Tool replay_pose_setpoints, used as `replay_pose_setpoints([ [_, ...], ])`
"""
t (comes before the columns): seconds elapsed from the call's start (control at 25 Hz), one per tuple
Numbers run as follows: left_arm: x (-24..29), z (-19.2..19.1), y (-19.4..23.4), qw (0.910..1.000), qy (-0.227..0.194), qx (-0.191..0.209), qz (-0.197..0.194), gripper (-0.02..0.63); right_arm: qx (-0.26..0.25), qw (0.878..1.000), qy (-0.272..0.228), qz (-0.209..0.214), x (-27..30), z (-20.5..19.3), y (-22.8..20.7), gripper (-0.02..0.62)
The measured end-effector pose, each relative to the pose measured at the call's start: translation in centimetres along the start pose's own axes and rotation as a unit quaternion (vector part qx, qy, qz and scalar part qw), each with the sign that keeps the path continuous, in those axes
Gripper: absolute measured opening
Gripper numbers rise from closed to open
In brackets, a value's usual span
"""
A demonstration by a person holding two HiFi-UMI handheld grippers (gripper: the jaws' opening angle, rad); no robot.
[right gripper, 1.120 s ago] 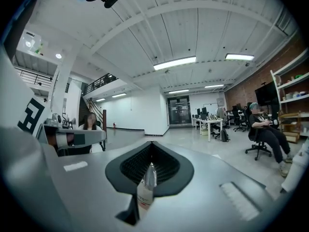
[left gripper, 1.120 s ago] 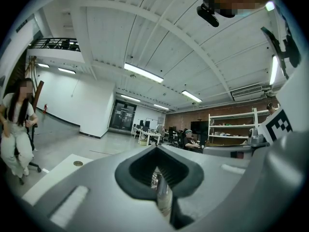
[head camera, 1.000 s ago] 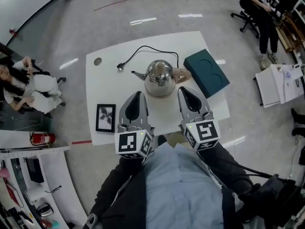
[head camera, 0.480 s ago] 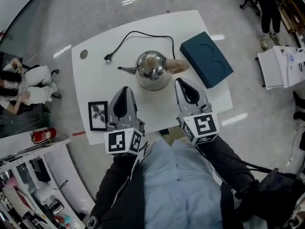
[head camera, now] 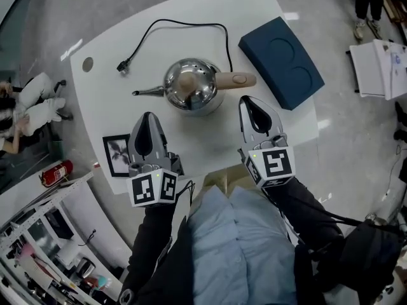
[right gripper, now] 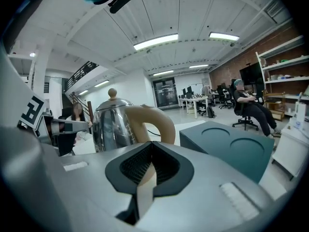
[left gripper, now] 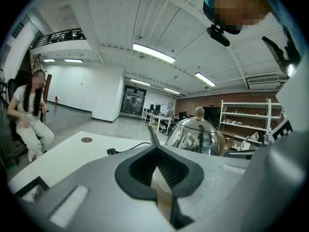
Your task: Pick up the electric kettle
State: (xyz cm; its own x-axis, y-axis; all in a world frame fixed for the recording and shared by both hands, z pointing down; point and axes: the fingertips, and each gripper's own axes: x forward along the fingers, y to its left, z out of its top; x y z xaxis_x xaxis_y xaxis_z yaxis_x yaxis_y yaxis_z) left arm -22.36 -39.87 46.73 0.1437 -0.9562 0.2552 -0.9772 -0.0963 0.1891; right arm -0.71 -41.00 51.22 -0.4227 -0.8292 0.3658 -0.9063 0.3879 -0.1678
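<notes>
The kettle [head camera: 191, 94] stands at the middle of the table [head camera: 105, 110], its handle [head camera: 232, 79] toward the table's right side. The left gripper [head camera: 148, 115] and right gripper [head camera: 247, 100] hover over the table's near edge, jaws together and empty, so this looks like the approach. Next, the right jaws likely must open and straddle the handle before closing.
</notes>
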Motion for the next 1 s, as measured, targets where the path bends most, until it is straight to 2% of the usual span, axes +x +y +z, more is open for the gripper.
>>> replay_pose_setpoints([
  [0.12,0.7,-0.7,0.8,1.0000,0.002,-0.001,0.007,0.002,0.009,1.000,0.002,-0.018,0.7,-1.0,-1.1,0.038],
  [0.24,1.2,-1.4,1.6,0.9998,-0.003,-0.012,0.014,0.004,0.010,1.000,-0.009,-0.028,1.3,-1.4,-1.8,0.095],
  [0.36,1.5,-1.7,1.9,0.9994,-0.011,-0.029,0.011,0.157,0.013,0.999,-0.010,-0.034,1.9,-1.9,-2.3,0.178],
  [0.56,2.4,-0.8,1.9,0.9988,-0.029,-0.040,-0.002,0.223,0.014,0.999,-0.010,-0.049,2.8,-1.3,-3.0,0.233],
  [0.76,3.5,0.2,2.3,0.9979,-0.043,-0.048,-0.004,0.236,0.008,0.999,-0.021,-0.047,3.7,-0.4,-3.4,0.242],
  [1.0,5.5,1.4,1.7,0.9963,-0.055,-0.059,-0.029,0.246,0.008,0.999,-0.026,-0.032,5.2,0.7,-3.6,0.239],
])
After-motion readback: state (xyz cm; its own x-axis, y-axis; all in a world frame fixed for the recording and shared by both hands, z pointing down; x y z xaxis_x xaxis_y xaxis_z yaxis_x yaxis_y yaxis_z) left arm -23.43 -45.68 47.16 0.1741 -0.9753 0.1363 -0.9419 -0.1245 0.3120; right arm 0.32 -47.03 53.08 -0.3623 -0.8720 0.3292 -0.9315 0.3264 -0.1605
